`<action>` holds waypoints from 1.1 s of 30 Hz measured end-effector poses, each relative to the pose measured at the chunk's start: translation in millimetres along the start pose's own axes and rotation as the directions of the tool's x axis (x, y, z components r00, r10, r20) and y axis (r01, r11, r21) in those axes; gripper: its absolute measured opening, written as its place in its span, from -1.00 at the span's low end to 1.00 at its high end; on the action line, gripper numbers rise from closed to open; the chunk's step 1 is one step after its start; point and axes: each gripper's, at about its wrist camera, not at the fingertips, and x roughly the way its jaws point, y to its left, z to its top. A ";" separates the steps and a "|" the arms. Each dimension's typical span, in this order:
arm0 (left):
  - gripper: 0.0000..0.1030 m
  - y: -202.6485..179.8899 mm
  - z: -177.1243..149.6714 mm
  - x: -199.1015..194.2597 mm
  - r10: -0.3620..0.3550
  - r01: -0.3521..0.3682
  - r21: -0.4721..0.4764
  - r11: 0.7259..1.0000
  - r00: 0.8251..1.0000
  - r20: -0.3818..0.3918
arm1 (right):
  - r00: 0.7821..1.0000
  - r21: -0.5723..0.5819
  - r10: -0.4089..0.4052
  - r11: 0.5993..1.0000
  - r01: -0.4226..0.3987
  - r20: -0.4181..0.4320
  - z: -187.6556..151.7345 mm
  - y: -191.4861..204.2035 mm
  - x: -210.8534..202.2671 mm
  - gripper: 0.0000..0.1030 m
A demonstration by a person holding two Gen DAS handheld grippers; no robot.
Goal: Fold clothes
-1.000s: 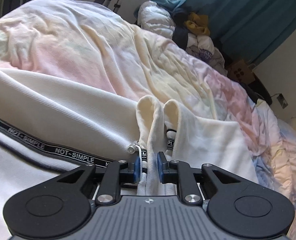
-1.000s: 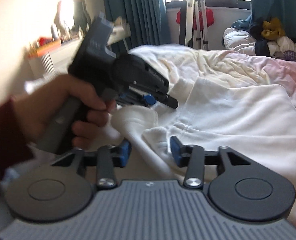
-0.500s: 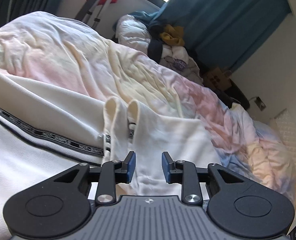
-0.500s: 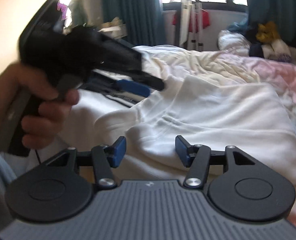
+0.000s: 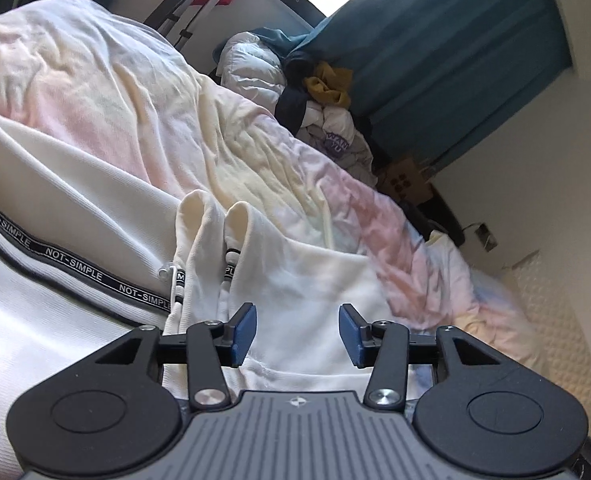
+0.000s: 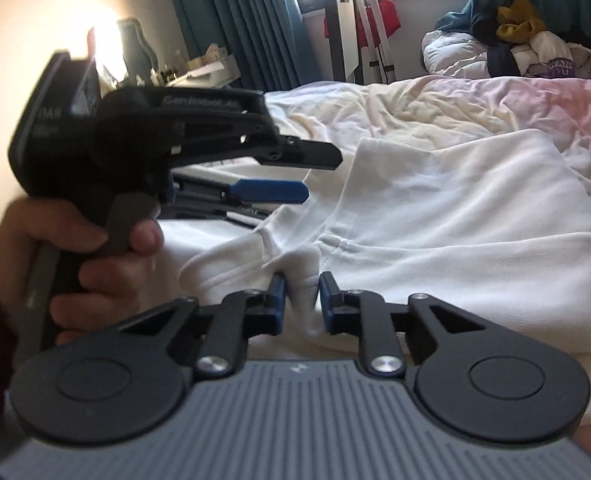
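Observation:
A white garment (image 5: 315,280) with a black "NOT-SIMPLE" band (image 5: 71,264) and drawstrings (image 5: 229,260) lies spread on the bed. My left gripper (image 5: 297,324) hovers just above it, its jaws opening, with the cloth below them and untouched by the pads. In the right wrist view a person's hand (image 6: 95,248) holds the left gripper (image 6: 323,174) over the garment (image 6: 455,220). My right gripper (image 6: 301,296) is closing, and a raised fold of the white cloth is pinched between its blue pads.
A crumpled pastel bedspread (image 5: 215,128) covers the bed under the garment. A heap of clothes (image 6: 515,40) sits at the far end by teal curtains (image 5: 435,60). A drying rack (image 6: 367,32) stands under the window. A cardboard box (image 5: 403,176) is beside the bed.
My left gripper let go of the bunched fold by the drawstrings, spread its jaws and shifted right. My right gripper's jaws came together on a fold of the white cloth.

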 end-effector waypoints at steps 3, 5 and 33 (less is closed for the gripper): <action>0.01 0.6 0.5 -2.2 -0.022 0.022 -0.016 1.000 1.000 0.015 | 0.999 0.041 0.026 0.999 -0.028 0.044 4.3 -3.8 -13.0 -0.67; 0.09 0.3 -0.6 -0.6 -0.031 0.031 -0.023 0.999 0.999 0.017 | 0.995 0.068 0.039 0.997 -0.045 0.091 7.6 -6.8 -25.2 -0.67; 0.63 11.7 -3.8 39.5 -0.343 0.302 -0.246 0.921 0.928 -0.144 | 0.975 0.061 -0.041 0.998 0.028 0.217 7.4 -3.2 -51.1 -0.69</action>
